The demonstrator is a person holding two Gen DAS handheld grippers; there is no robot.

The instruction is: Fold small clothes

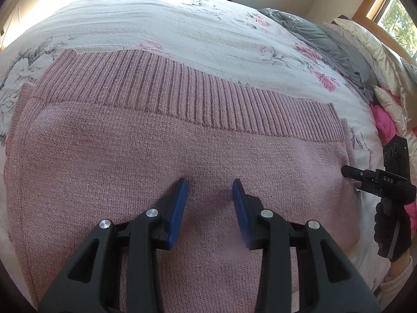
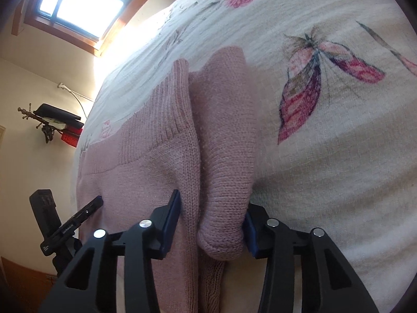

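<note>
**Pink knit sweater spread on the flowered bed, both tongs apart**

At the far left of the left wrist view, the floral bedspread (image 1: pixel 161 18) runs out in bright sun, grey and pink blooms printed on white. The pink sweater (image 1: pixel 146 146) lies flat on it and fills most of the view, its ribbed hem (image 1: pixel 182 94) running across the top edge. The left gripper (image 1: pixel 210 185) sits over the middle of the knit with its blue-padded fingers (image 1: pixel 179 203) spread apart and nothing between them; whether the tips press into the cloth cannot be told. Further right, the right gripper (image 1: pixel 350 173) shows at the sweater's right edge, held by a dark-gloved hand (image 1: pixel 391 227). Behind it, a grey blanket (image 1: pixel 325 39) and pale pillows (image 1: pixel 370 41) are heaped against the wooden headboard.

In the right wrist view, a window (image 2: pixel 80 2) and a wall shelf (image 2: pixel 57 120) stand at the left, with the left gripper's black body low below them. To their right the sweater's side edge lies beside a folded sleeve (image 2: pixel 226 135). The right gripper's jaws stand apart, with that sleeve's rounded end between them; the right pad is right beside it, the left pad over the sweater body. At the right, a printed butterfly (image 2: pixel 320 78) marks the bedspread.
</note>
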